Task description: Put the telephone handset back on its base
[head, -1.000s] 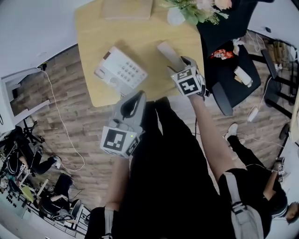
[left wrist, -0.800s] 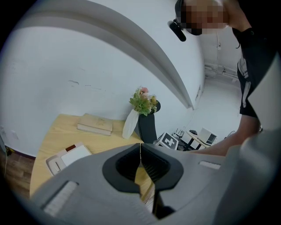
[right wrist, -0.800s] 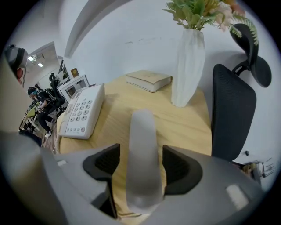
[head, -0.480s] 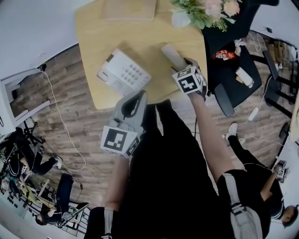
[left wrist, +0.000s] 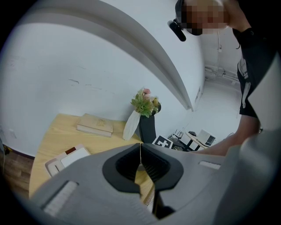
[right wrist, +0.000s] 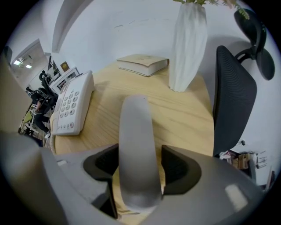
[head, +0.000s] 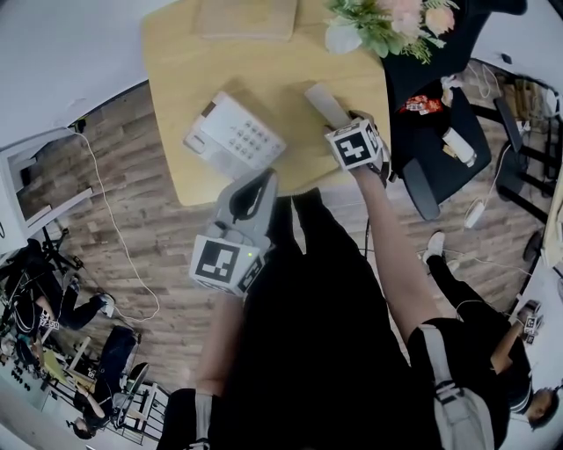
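Observation:
The white telephone base with its keypad lies on the wooden table, left of centre; it also shows as the base at the left of the right gripper view. My right gripper is shut on the grey handset, which sticks out ahead of it over the table, to the right of the base. The handset fills the gap between the jaws. My left gripper hovers at the table's near edge, shut and holding nothing, its jaws touching.
A book lies at the table's far side. A white vase with flowers stands at the far right corner. A black office chair is close to the table's right edge. A cable runs over the floor on the left.
My right gripper with the handset has edged slightly farther over the table. The left gripper has stayed where it was.

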